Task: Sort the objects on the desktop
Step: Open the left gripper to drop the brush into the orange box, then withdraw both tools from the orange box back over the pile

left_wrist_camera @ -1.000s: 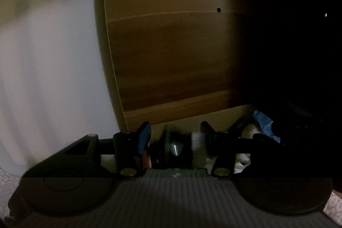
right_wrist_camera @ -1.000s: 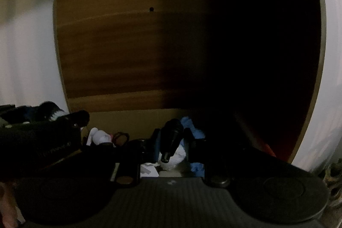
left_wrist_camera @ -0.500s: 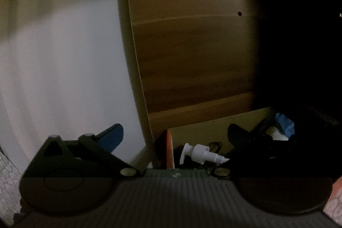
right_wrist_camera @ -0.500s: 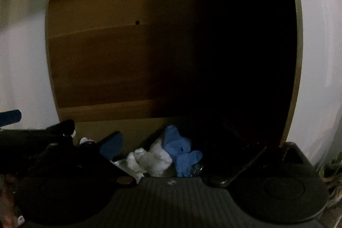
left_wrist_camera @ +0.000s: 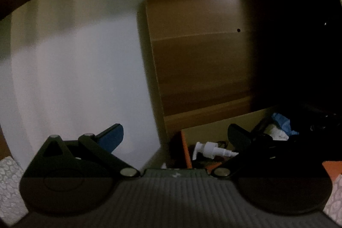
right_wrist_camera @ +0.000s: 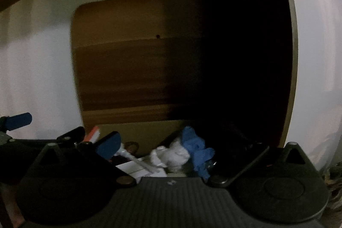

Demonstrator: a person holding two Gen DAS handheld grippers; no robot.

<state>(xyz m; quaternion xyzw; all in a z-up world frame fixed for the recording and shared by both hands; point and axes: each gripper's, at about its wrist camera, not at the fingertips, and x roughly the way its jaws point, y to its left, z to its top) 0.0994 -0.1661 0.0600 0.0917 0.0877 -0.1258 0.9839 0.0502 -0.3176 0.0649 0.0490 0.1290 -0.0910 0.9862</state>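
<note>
An open cardboard box [left_wrist_camera: 215, 128] with an orange edge stands against a wooden panel. In it lie a white pump dispenser [left_wrist_camera: 210, 150], a white wad [right_wrist_camera: 172, 156] and a crumpled blue piece [right_wrist_camera: 197, 152]. My left gripper [left_wrist_camera: 177, 136] is wide open and empty, held in front of the box's left corner. My right gripper [right_wrist_camera: 183, 146] is wide open and empty over the box, with the white wad and blue piece between its fingers. The left gripper's blue fingertip [right_wrist_camera: 18, 121] shows at the far left of the right wrist view.
A brown wooden panel [left_wrist_camera: 201, 61] rises behind the box. A white wall [left_wrist_camera: 79, 82] is to its left. The right side of the recess is dark. A white surface [right_wrist_camera: 316, 57] curves along the far right. Patterned cloth [left_wrist_camera: 8, 183] shows at the lower corners.
Both grippers opened wide and let go of what they held over the box. The pump dispenser now lies in the box. The left gripper has drifted left and back.
</note>
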